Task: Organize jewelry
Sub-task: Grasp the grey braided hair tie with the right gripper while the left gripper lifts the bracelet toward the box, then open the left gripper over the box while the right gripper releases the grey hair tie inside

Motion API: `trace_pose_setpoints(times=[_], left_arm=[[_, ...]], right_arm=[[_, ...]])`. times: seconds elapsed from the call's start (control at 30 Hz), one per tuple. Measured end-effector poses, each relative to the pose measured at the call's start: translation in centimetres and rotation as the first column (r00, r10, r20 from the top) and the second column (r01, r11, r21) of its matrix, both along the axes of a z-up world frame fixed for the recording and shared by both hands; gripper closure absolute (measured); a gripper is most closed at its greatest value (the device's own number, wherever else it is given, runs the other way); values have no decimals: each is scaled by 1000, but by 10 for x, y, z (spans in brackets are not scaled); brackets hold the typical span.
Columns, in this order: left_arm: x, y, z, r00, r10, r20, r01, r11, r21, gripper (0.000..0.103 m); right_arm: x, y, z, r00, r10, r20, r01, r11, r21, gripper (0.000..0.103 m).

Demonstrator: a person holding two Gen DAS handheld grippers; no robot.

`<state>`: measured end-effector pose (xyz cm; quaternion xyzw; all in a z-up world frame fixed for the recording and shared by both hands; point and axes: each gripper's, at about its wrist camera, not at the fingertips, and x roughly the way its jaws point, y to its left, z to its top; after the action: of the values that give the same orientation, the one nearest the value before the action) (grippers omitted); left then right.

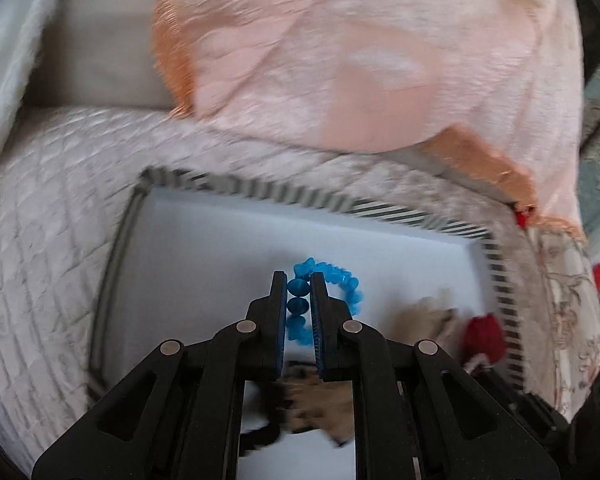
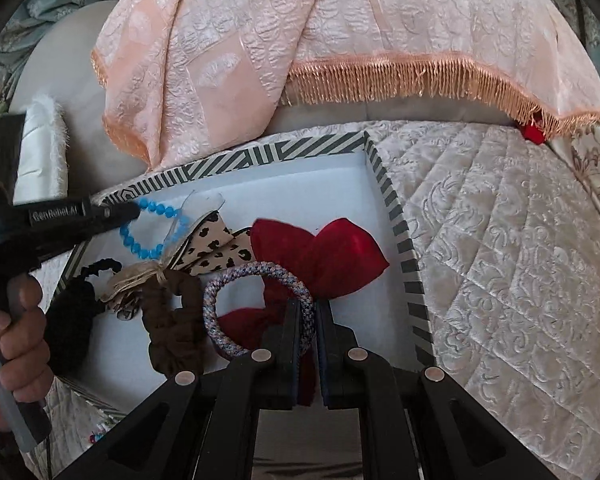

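A striped-rim box [image 1: 384,207] with a white floor lies on a quilted bed; it also shows in the right wrist view [image 2: 404,236]. My left gripper [image 1: 299,280] is shut on a blue bead bracelet [image 1: 340,276] and holds it over the box floor; in the right wrist view the left gripper [image 2: 134,209] grips the bracelet [image 2: 148,250] at the box's far left. My right gripper [image 2: 309,305] is shut on a braided grey-purple hair tie [image 2: 256,270] over the box's near side.
In the box lie a red bow [image 2: 324,252], a leopard-print bow [image 2: 216,252], a brown scrunchie [image 2: 172,320] and a black scrunchie [image 2: 72,312]. A pink fringed cloth [image 2: 300,32] hangs behind the box. Quilted bedding [image 2: 520,260] spreads to the right.
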<state>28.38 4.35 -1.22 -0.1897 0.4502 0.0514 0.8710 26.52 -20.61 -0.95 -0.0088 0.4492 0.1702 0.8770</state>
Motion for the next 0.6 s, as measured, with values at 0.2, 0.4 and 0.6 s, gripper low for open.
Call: trace_pose_setpoints(times=[0.2,0.4,0.6], left_arm=[[-19,0,10,1000,-18,16,17,999,35,62],[-57,5,42,994,11,113,-24,993,115,50],[-112,9,49,991,12,130,-37,981,192,46]], right_arm=[[0,2,1,1000,17,-6,-17,999,40,96],[-18,-2,26,997,22,69,-27,997,78,63],[-48,-17,39,996,-7,92,-1,996,93,61]])
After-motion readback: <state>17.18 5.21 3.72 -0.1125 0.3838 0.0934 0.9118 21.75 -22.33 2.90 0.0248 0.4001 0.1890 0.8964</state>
